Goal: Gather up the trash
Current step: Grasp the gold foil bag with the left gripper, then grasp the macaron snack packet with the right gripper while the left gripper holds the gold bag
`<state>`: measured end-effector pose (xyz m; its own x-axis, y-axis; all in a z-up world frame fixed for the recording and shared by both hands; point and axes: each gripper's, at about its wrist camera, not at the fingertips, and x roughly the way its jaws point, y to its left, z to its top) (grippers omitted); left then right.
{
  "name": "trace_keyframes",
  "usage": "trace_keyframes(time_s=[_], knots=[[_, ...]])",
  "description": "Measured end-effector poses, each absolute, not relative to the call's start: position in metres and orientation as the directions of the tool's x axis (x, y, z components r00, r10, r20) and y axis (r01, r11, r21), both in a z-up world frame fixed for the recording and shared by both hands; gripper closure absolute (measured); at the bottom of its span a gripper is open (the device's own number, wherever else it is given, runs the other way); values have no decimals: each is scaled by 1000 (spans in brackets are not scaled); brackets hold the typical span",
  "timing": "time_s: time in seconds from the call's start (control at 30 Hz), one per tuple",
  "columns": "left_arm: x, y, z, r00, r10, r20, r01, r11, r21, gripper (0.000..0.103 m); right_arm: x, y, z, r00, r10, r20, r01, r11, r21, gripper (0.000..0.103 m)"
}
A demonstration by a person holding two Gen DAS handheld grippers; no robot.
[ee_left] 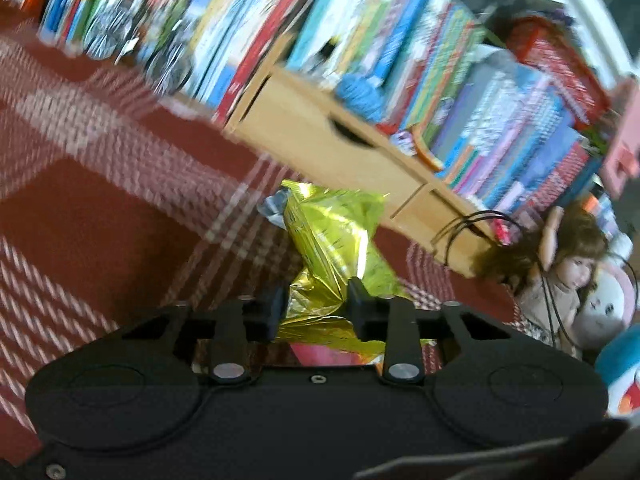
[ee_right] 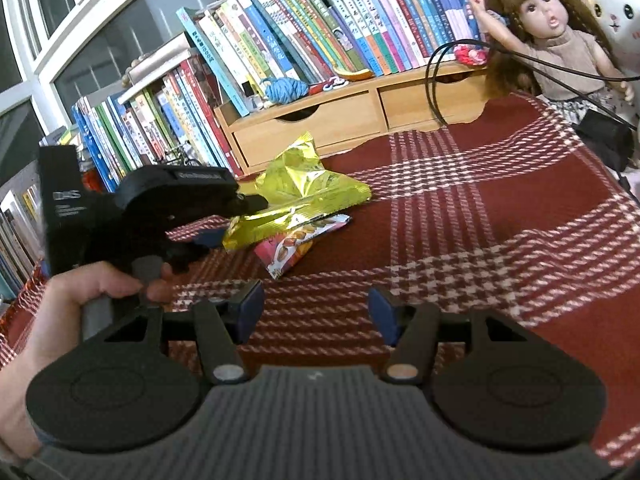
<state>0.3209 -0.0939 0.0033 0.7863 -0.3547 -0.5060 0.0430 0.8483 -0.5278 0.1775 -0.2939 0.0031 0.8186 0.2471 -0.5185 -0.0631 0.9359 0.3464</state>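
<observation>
- left tongs (ee_left: 316, 300) are clamped onto the crinkly gold-yellow foil wrapper (ee_left: 336, 236), pinching it around the middle. In the right wrist view those same left tongs (ee_right: 256, 202) come in from the left, biting the wrapper's (ee_right: 300, 184) near-left edge
- left wrist view is pretty motion-blurred, so can't make out much fine detail there
- the wrapper sits on the red and white plaid cloth (ee_right: 460, 208) covering the surface, just in front of the wooden drawer organizer (ee_right: 340, 120)
- second bit of trash: a pink snack packet with nuts printed on it (ee_right: 296, 246), lying flat and touching the foil wrapper, partly tucked under its near edge. Also peeks out pink below the wrapper in the left wrist view (ee_left: 320, 354)
- right tongs (ee_right: 316, 308) are spread wide with nothing between them, hovering over the cloth on the near side of the snack packet
- a hand (ee_right: 80, 300) grips the left tool's handle at the left
- at the far side: a long row of books (ee_right: 280, 48), a blue yarn ball (ee_right: 286, 88) on top of the organizer, a doll with long brown hair (ee_right: 548, 32) far right, a plush toy (ee_right: 616, 12) beside it, black cables (ee_right: 436, 80) looping in front of the organizer
</observation>
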Motion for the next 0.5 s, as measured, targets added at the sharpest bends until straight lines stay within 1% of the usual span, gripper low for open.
trace_keyframes(time_s=[0.2, 0.27, 0.33, 0.5], knots=[[295, -76, 37, 866, -281, -413, 91, 902, -423, 76, 203, -286, 1, 814, 252, -523, -55, 931, 362, 32], [286, -66, 46, 887, -250, -389, 88, 917, -390, 76, 215, -282, 3, 816, 250, -521, -47, 927, 371, 28], [281, -56, 50, 896, -228, -382, 83, 929, -361, 77, 230, -278, 3, 815, 239, -527, -29, 927, 375, 25], [265, -25, 56, 898, -179, -401, 36, 940, -340, 77, 262, -270, -2, 793, 205, -574, 35, 925, 379, 24]])
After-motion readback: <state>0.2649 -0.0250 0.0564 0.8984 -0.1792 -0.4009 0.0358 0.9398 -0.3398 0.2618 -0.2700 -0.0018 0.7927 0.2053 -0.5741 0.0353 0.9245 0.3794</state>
